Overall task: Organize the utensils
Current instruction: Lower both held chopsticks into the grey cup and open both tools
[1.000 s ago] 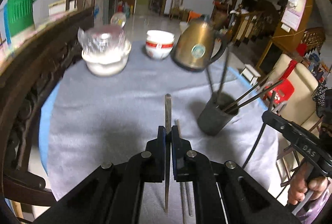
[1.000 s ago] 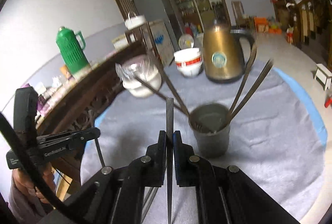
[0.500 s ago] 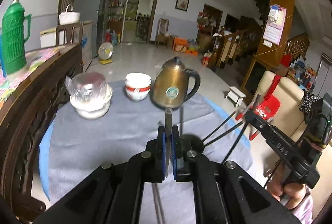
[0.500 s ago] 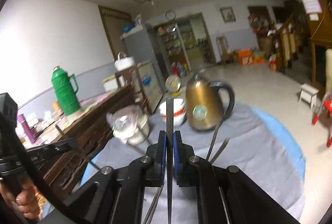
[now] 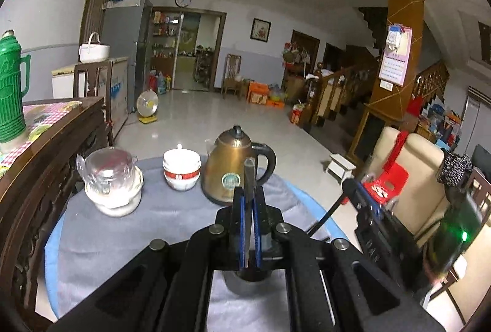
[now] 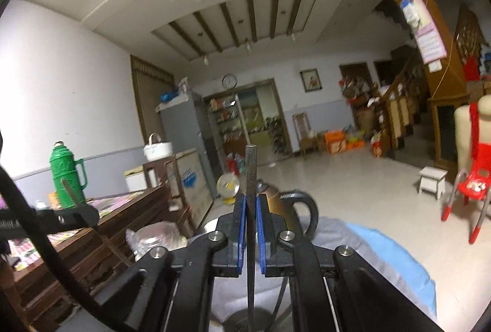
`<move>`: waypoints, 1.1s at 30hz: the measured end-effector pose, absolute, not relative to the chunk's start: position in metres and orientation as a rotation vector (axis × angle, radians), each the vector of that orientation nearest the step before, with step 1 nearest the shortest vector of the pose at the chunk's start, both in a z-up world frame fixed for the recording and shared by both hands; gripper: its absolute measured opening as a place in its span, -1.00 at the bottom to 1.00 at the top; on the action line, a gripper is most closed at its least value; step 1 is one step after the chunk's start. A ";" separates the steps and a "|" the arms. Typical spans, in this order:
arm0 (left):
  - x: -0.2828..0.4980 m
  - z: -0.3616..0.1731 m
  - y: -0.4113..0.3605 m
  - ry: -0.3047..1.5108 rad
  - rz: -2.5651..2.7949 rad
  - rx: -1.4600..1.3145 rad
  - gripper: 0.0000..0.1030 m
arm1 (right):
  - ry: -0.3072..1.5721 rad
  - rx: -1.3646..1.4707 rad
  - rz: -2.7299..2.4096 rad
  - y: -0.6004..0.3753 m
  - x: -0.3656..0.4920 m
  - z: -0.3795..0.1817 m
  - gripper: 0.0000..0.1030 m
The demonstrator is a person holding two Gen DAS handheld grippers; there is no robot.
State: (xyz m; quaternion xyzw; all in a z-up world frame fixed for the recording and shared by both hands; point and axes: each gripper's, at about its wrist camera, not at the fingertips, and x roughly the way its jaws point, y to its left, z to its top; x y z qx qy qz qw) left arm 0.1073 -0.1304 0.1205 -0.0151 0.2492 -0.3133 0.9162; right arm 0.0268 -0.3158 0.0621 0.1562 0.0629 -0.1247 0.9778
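My left gripper [image 5: 249,197] is shut on a dark chopstick [image 5: 249,175] held upright; its lower end hangs over the dark metal utensil cup [image 5: 250,281], which is mostly hidden behind the jaws. My right gripper [image 6: 251,203] is shut on another dark chopstick [image 6: 251,166], also upright, its lower end pointing down at the cup's rim [image 6: 245,318]. The right gripper's body [image 5: 377,224] shows at the right of the left wrist view, and the left gripper's body [image 6: 61,216] at the left of the right wrist view.
On the grey cloth [image 5: 147,227] stand a brass kettle [image 5: 230,169], stacked white bowls [image 5: 181,169] and a plastic-covered bowl [image 5: 112,187]. A dark wooden cabinet [image 5: 36,166] with a green thermos [image 5: 9,92] borders the left. More chopsticks [image 6: 280,295] lean in the cup.
Both grippers have tilted upward and moved over the cup, each still holding its chopstick. The views have swung from the table toward the room.
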 end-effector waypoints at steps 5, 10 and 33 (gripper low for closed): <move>0.116 0.105 -0.149 0.487 -0.610 -0.034 -0.90 | 0.117 0.289 -0.277 -0.311 0.039 0.048 -0.86; 0.127 0.082 -0.164 0.500 -0.592 -0.037 -0.90 | 0.162 0.315 -0.263 -0.313 0.050 0.031 -0.86; 0.099 0.060 -0.144 0.536 -0.553 0.111 -0.19 | 0.420 0.399 -0.161 -0.327 0.046 -0.009 -0.82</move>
